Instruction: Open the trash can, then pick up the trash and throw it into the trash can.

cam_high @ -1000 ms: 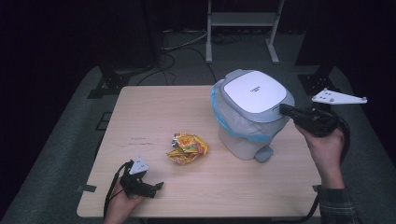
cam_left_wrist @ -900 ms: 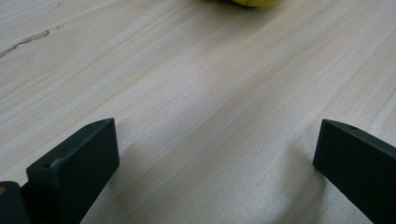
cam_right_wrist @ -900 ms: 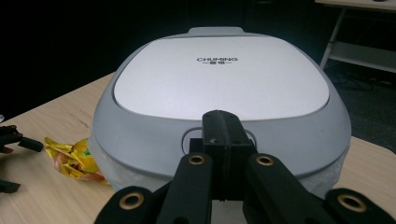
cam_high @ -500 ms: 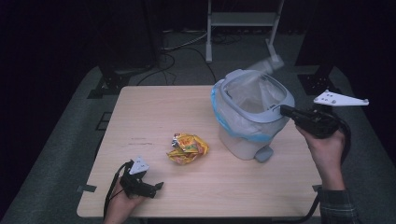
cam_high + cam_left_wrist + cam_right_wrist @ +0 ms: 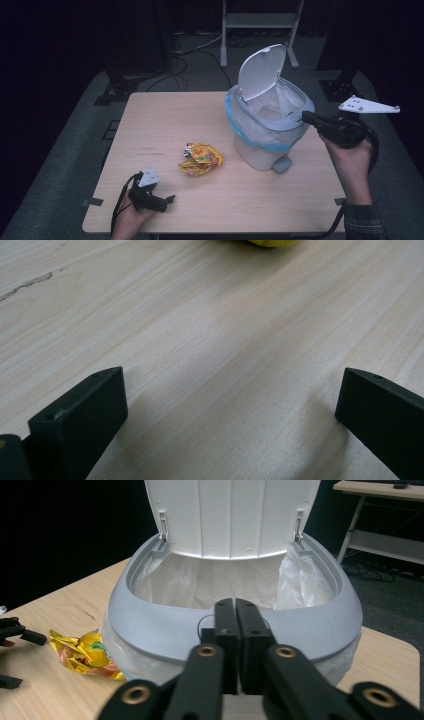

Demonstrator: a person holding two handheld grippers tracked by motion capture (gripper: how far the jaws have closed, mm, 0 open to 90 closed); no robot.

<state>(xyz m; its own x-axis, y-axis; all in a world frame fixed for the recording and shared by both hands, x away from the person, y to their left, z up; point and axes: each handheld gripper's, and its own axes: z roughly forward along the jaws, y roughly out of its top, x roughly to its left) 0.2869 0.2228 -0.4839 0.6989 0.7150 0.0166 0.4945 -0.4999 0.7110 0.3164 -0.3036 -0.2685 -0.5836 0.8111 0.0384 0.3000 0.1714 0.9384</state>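
Note:
A small grey-white bin [image 5: 265, 135] with a plastic liner stands on the right of the wooden table [image 5: 165, 120], its lid [image 5: 261, 70] swung up and open. My right gripper [image 5: 305, 117] is shut, its tips touching the round button on the bin's front rim [image 5: 150, 625]; in the right gripper view the shut tips [image 5: 235, 605] sit under the raised lid [image 5: 232, 515]. A crumpled yellow-orange wrapper [image 5: 201, 159] lies left of the bin. My left gripper [image 5: 170, 200] rests open near the table's front edge, jaws wide [image 5: 230, 400], nothing between them.
A foot pedal [image 5: 281, 164] sticks out at the bin's base. Behind the table stand a white shelf frame [image 5: 260, 22] and cables on the grey floor. The wrapper's edge [image 5: 272, 242] shows ahead of the left jaws.
The bin's lid has swung from closed to fully upright while my right gripper stayed at the front rim. The left gripper and the wrapper have not moved.

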